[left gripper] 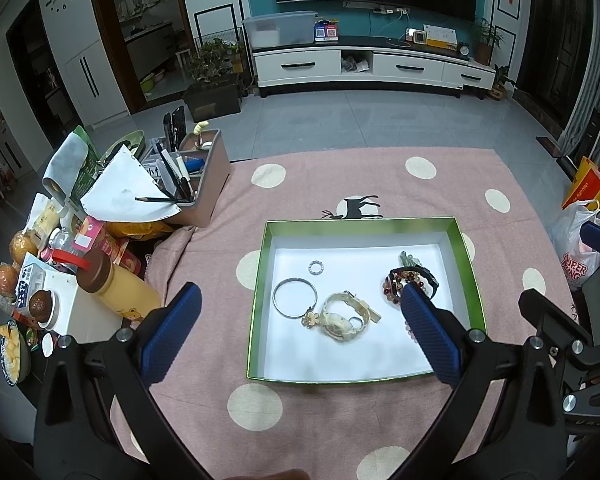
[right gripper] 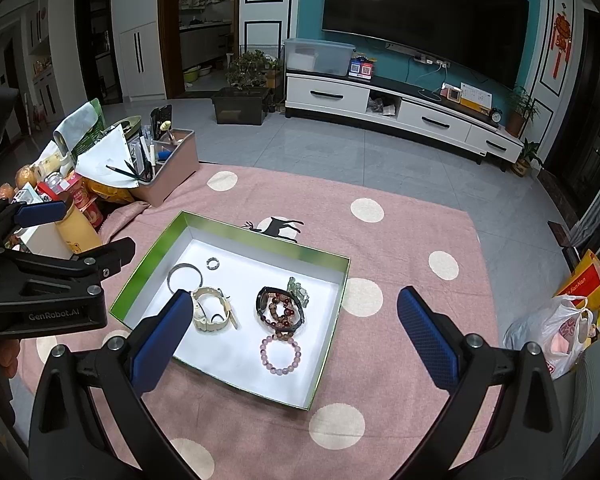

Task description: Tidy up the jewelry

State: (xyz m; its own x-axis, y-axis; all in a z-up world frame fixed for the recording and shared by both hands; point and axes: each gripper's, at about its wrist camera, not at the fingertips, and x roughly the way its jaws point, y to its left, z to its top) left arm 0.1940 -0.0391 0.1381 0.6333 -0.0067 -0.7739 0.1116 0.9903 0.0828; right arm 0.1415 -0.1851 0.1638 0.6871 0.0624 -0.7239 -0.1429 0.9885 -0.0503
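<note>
On the pink spotted table [right gripper: 400, 380], a green-rimmed tray [right gripper: 236, 229] runs its long axis from 10 to 4 o'clock in the right wrist view. Inside lie a silver bangle [right gripper: 184, 278], cream watch [right gripper: 212, 312] and pink bead bracelet [right gripper: 281, 356]. Both the left gripper [left gripper: 300, 308] and right gripper [right gripper: 296, 320] hang above with fingers spread wide, gripping nothing.

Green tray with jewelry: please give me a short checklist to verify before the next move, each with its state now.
1. Left tongs open, holding nothing: ok.
2. Right tongs open, holding nothing: ok.
3. All pieces lie inside the green tray: ok.
4. Silver bangle and small ring lie apart from other pieces: ok.
5. Dark bead bracelets separate from the black watch: not ok, piled together.
6. Pink bead bracelet unobstructed: ok.
</note>
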